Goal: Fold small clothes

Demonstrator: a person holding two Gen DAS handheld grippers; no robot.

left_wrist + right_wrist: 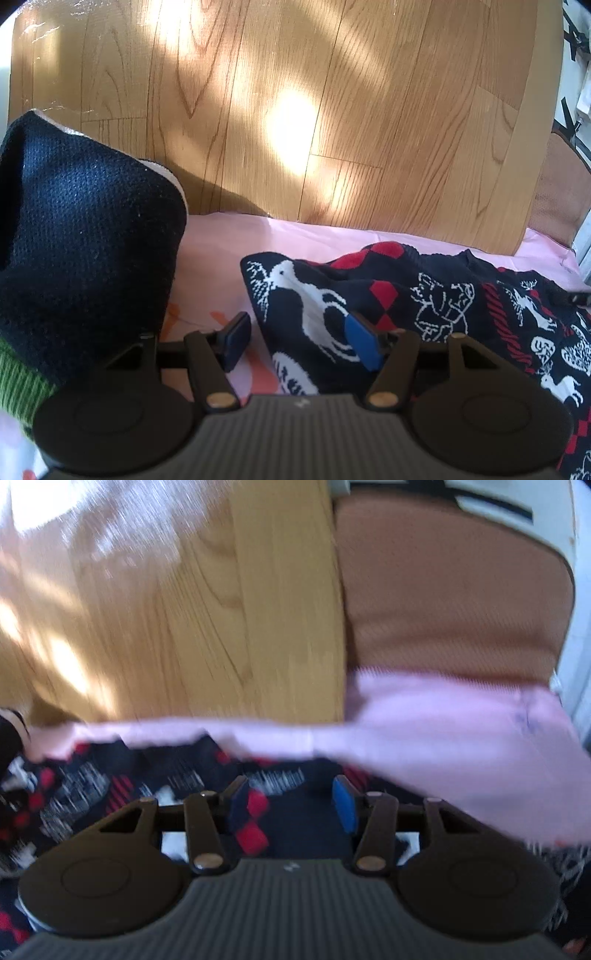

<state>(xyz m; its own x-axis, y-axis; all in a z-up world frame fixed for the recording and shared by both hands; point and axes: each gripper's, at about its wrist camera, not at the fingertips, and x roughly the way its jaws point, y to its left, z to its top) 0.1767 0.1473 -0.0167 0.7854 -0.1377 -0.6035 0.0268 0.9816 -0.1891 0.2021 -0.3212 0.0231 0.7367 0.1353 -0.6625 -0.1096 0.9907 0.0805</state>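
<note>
A black knit garment (424, 295) patterned with white birds and red diamonds lies rumpled on a pink cloth (218, 258). My left gripper (299, 339) hovers at its left corner and is open. One blue pad sits over the pink cloth and the other over the knit, neither pressing. In the blurred right wrist view the same garment (92, 786) fills the lower left. My right gripper (291, 805) is open just above it, with nothing pinched. A fold of the pink cloth (443, 738) crosses just beyond the fingers.
A navy knit piece (85, 236) with a green ribbed edge rises at the left, close to the left gripper. The wooden table (295, 92) extends beyond the cloth, its edge (532, 140) on the right. A brown mesh chair seat (443, 590) stands past that edge.
</note>
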